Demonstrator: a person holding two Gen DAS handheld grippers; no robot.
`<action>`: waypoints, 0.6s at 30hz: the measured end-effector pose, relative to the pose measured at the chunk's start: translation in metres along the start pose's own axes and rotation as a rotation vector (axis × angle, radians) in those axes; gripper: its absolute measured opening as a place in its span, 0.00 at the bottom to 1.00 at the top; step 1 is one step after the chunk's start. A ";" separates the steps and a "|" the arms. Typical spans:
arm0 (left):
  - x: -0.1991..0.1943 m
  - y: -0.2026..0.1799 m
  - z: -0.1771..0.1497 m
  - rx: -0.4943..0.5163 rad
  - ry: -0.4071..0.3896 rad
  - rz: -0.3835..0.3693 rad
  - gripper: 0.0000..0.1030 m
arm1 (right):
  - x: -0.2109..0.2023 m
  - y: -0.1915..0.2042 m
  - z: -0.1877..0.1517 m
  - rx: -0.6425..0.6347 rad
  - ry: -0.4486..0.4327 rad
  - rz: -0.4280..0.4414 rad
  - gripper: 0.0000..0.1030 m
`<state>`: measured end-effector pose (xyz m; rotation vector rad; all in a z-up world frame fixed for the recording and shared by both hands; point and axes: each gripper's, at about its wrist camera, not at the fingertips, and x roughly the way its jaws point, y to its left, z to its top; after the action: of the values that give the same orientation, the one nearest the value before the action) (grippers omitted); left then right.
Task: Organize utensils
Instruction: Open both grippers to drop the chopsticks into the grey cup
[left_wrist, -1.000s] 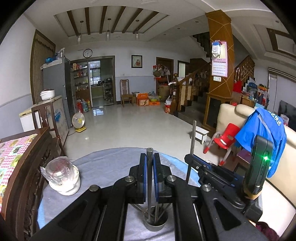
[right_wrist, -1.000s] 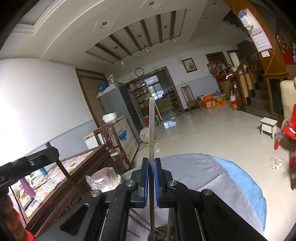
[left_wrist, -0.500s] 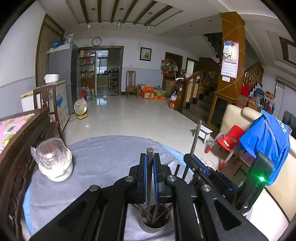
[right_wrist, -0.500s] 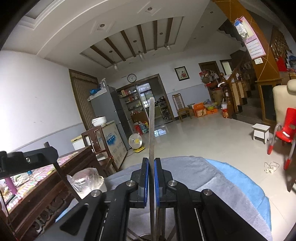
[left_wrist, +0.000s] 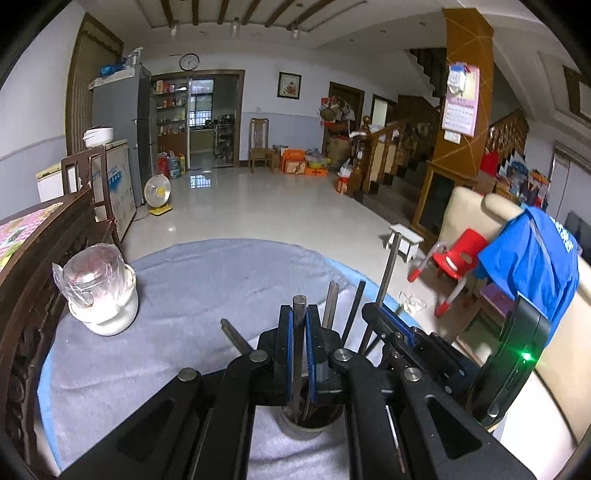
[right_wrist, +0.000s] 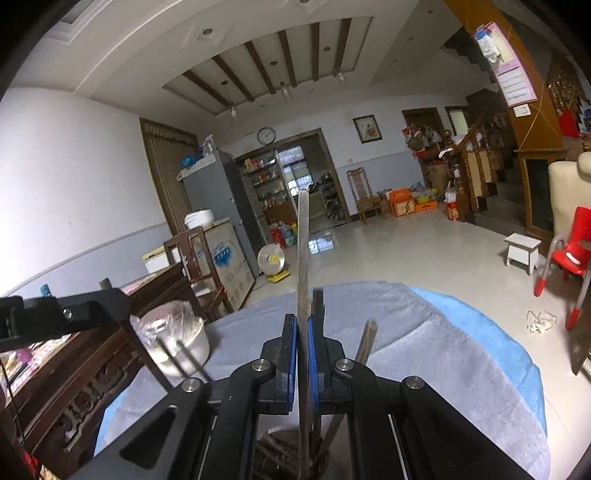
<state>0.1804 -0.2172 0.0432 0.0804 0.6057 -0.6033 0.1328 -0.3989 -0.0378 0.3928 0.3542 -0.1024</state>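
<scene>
Left gripper, fingers clamped on a dark rod standing upright in the metal cup on the grey-clothed worktop. Right gripper, fingers clamped on a long flat utensil reaching down into the same cup. A wrapped jar stands well to the left.

light: soft, even daylight — doorway glare on floor | edges: fisheye-bent, black-vignetted | focus: sharp

A family home's open living hall; a wooden staircase climbs at the right; a fridge stands by the kitchen doorway. A wall clock hangs above; a red child's chair sits on the tiled floor.
</scene>
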 end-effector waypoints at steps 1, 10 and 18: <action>-0.002 -0.001 -0.002 0.007 0.005 0.007 0.07 | -0.002 -0.001 -0.002 0.005 0.020 0.007 0.07; -0.042 0.005 -0.029 0.095 -0.009 0.184 0.59 | 0.000 -0.012 -0.019 0.046 0.243 0.028 0.09; -0.072 0.026 -0.050 0.066 0.002 0.310 0.69 | -0.031 -0.006 -0.025 0.051 0.267 0.023 0.19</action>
<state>0.1215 -0.1470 0.0397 0.2327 0.5613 -0.3228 0.0953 -0.3935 -0.0504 0.4619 0.6107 -0.0359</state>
